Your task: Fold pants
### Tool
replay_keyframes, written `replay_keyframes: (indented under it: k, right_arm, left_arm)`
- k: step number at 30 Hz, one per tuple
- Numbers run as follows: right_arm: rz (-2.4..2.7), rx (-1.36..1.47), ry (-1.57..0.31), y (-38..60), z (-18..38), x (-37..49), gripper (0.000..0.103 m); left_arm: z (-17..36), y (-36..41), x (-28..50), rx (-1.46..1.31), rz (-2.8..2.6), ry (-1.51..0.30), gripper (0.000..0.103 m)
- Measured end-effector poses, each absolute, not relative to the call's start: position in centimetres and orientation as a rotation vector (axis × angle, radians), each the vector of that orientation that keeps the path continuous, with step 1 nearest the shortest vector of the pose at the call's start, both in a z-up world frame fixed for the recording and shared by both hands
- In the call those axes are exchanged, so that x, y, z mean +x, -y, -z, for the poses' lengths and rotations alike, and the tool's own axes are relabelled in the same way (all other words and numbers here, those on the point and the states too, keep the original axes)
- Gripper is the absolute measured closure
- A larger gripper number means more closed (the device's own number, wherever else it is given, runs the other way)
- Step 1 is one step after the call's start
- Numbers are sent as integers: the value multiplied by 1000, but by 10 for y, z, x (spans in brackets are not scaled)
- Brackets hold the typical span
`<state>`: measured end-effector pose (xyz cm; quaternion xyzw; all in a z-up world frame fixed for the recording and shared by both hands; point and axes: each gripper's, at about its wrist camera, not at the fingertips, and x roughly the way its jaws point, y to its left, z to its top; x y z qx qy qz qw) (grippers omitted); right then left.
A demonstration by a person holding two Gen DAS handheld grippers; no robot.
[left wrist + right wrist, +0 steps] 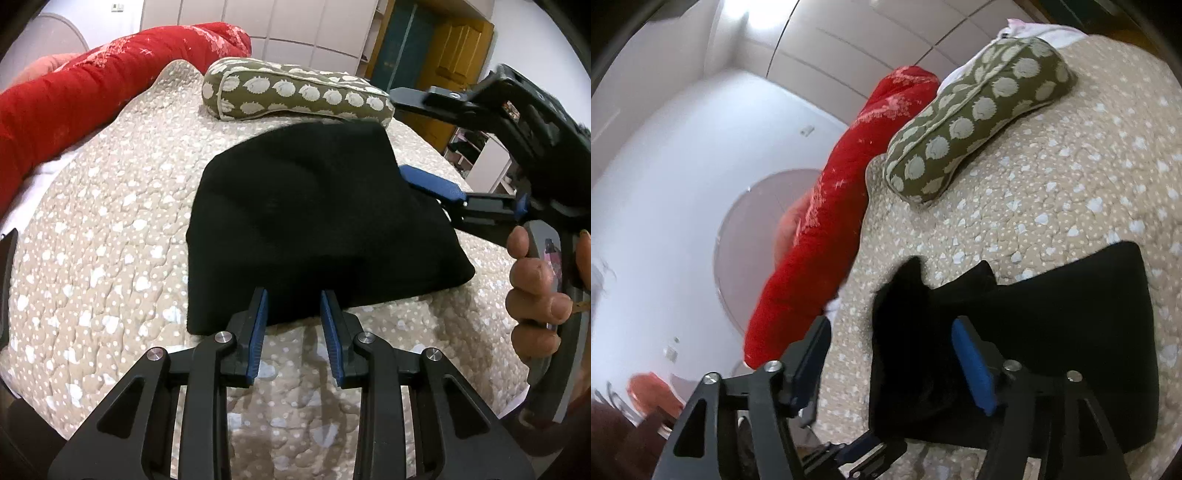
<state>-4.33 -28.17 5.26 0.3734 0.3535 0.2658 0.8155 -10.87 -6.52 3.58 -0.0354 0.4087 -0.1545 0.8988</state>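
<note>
One pair of black pants [317, 221] lies folded into a compact, roughly square bundle on the quilt [110, 240], a beige bedspread dotted with white. Taking the pants as the landmark, every other thing sits around them. Their near edge lies just in front of the left gripper [293, 325], whose two blue-padded fingers [258, 332] stand a narrow gap apart with nothing pressed between them; only the quilt and the hem of the pants show through the gap. At the right side of the pants is the right gripper [413, 136], its jaws spread wide, one black finger above the far corner of the bundle and one blue-padded finger low against its right edge; whether that pad touches the cloth cannot be told. In the right wrist view the same gripper [886, 354] has a dark fold of the pants [1034, 332] lying between its open fingers, not clamped. One hand [535, 291] grips the right gripper's handle, to the right of the pants. Beyond the pants, at their far edge, lies one olive pillow [295, 94] printed with pale round shapes. Farther left of the pants, along the quilt's edge, stretches one long red blanket roll [92, 92]. Behind all this stand pale wardrobe doors [277, 26]
</note>
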Motion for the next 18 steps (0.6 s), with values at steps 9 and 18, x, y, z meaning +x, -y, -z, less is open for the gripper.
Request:
replay_keyframes:
  k: [9,18]
  right_arm:
    - [-511,560,-871,236,-35,-26,36]
    - [-422,453,-799,260,-50,-43,36]
  left_arm:
    - [-39,59,-119,-86,301,-849,75]
    - [-41,44,-119,-154,266,-856,75]
